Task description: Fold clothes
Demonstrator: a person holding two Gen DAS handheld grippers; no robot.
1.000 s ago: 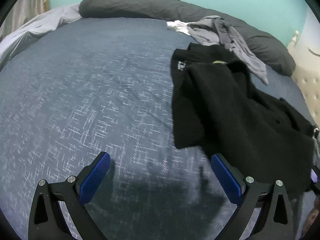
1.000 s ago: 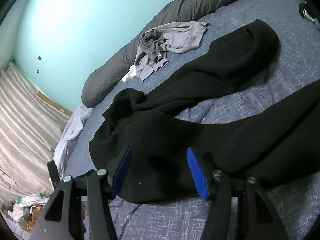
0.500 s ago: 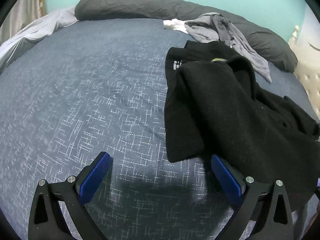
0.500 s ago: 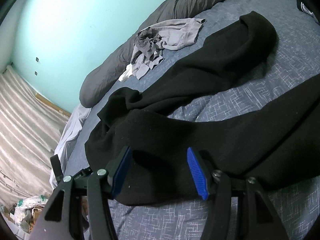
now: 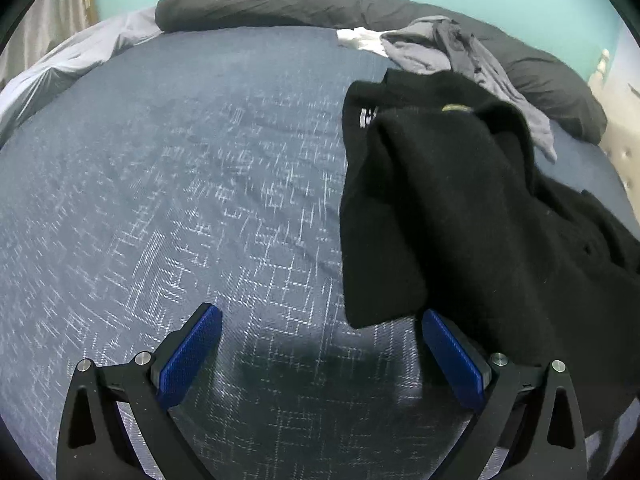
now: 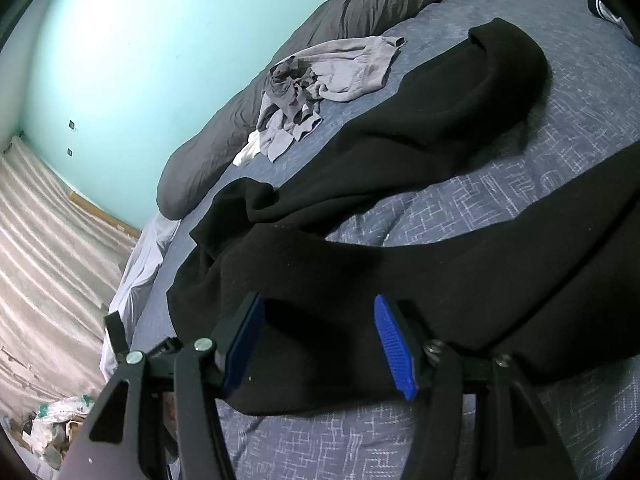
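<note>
A black garment [image 5: 460,208] lies crumpled on the blue patterned bedspread [image 5: 160,200], on the right of the left wrist view. My left gripper [image 5: 322,344] hovers open over bare bedspread. Its right fingertip [image 5: 436,328] is just below the garment's lower corner. In the right wrist view the same black garment [image 6: 400,264] sprawls across the bed, one long part stretching away to the upper right. My right gripper [image 6: 320,344] stands low over the near hem, jaws apart. Black fabric fills the gap, and the blue pads [image 6: 390,340] do not squeeze it.
A heap of grey clothes [image 5: 448,52] with a white piece lies beyond the black garment, against a long dark grey pillow [image 5: 280,0]. A pale sheet [image 5: 80,56] hangs off the bed's left edge. A tufted headboard [image 5: 624,148] is at right; floor clutter [image 6: 60,428] lies beside the bed.
Very little differs. In the left wrist view the garment's lower corner has drifted slightly lower, nearer my right finger. Both grippers keep the same opening.
</note>
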